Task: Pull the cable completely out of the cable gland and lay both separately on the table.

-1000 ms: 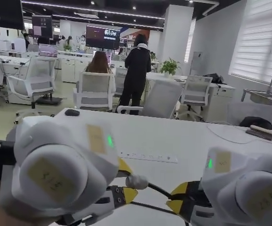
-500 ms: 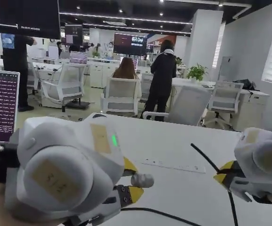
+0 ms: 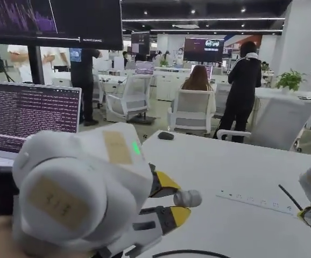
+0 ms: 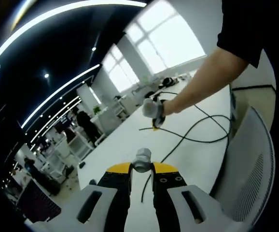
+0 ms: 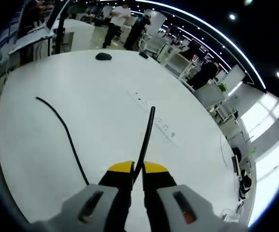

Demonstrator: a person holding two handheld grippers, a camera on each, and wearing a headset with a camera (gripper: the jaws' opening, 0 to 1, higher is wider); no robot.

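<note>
Left gripper (image 4: 141, 169): clamps cable gland (image 4: 142, 159) at its tips. Right gripper (image 5: 137, 170): clamps cable (image 5: 146, 137), end free ahead. We judge extraction done; laying both on table (image 5: 57, 77) remains.

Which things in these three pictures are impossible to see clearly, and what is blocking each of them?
- Head view: the right gripper is cut off by the right edge, so its grip on the cable is unseen.
- Left gripper view: the jaws cover the lower part of the cable gland.
- Head view: the laptop text is too small to read.
</note>
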